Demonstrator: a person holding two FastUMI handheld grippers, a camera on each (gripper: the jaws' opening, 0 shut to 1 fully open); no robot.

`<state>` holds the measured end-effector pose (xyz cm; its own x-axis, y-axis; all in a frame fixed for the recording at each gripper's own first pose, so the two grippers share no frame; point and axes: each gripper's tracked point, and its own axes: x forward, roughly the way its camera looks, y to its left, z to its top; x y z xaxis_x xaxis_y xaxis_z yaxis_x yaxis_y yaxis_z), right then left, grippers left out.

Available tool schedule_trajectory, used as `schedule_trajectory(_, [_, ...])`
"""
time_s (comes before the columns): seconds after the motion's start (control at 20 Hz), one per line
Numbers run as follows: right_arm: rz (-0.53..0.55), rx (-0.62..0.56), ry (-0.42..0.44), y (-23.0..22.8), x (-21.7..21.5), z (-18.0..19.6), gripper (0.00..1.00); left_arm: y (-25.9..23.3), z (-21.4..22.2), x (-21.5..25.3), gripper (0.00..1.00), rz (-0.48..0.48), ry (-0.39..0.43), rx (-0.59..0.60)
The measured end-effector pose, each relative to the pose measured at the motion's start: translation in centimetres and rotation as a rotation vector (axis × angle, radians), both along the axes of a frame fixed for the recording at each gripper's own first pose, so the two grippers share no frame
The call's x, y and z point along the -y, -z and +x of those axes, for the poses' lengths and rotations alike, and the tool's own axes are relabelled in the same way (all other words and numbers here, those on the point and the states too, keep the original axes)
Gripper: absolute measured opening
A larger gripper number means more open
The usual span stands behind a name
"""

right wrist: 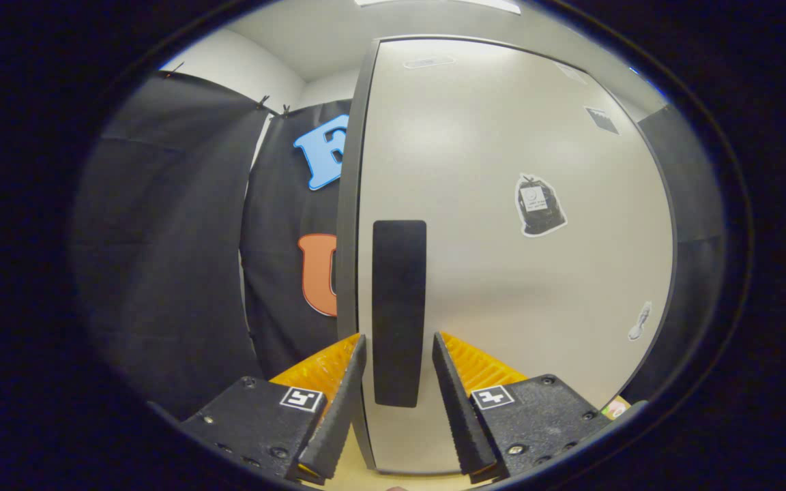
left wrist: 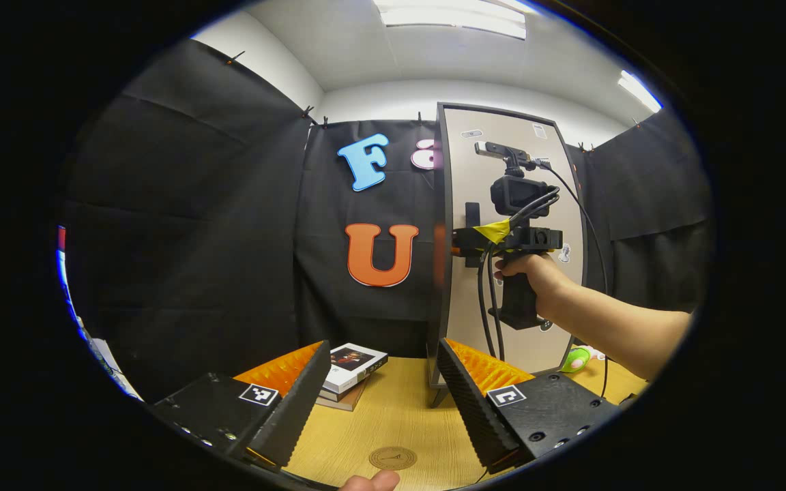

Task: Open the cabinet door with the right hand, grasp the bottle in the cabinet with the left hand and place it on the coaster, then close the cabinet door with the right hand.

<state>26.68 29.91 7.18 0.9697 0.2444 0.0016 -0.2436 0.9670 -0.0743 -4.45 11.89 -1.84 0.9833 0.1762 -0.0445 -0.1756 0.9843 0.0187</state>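
Left gripper view: the left gripper (left wrist: 379,402) hangs spread wide above the pale wooden tabletop (left wrist: 400,416), with the round tan coaster (left wrist: 393,457) near its tips. Farther off, the right gripper (left wrist: 464,242) meets the tall beige cabinet door (left wrist: 526,320).

Right gripper view: its fingers straddle the black vertical bar handle (right wrist: 399,310), apart, not yet pinching. Rigid, likely light-swinging; grip the handle mid-length. Any bottle stays hidden behind the door.

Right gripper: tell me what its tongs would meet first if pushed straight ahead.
The right gripper points at the black door handle, which stands between its open tongs, so it would likely meet that handle, then the cabinet door behind; the depth left is unclear.
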Motion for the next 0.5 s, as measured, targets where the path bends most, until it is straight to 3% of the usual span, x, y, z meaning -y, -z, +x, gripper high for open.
schedule_trajectory(0.05, [-0.006, 0.004, 0.001, -0.06, -0.01, -0.02, 0.55, 0.09, 0.03, 0.0, 0.95, -0.002, 0.002, -0.002])
schedule_trajectory(0.2, [-0.019, -0.001, -0.008, 0.05, -0.05, 0.14, 0.37, -0.05, 0.16, -0.04, 0.95, -0.004, 0.004, -0.001])
schedule_trajectory(0.25, [-0.007, -0.007, -0.016, 0.12, -0.09, 0.09, 0.38, -0.03, 0.19, 0.03, 0.95, -0.005, 0.005, -0.002])
schedule_trajectory(0.35, [-0.007, -0.014, -0.021, 0.0, -0.1, 0.06, 0.29, -0.02, 0.25, 0.13, 0.95, -0.006, 0.01, -0.003])
schedule_trajectory(0.5, [-0.011, -0.02, -0.021, 0.06, -0.07, 0.01, 0.24, -0.04, 0.23, 0.31, 0.95, -0.002, 0.017, 0.0])
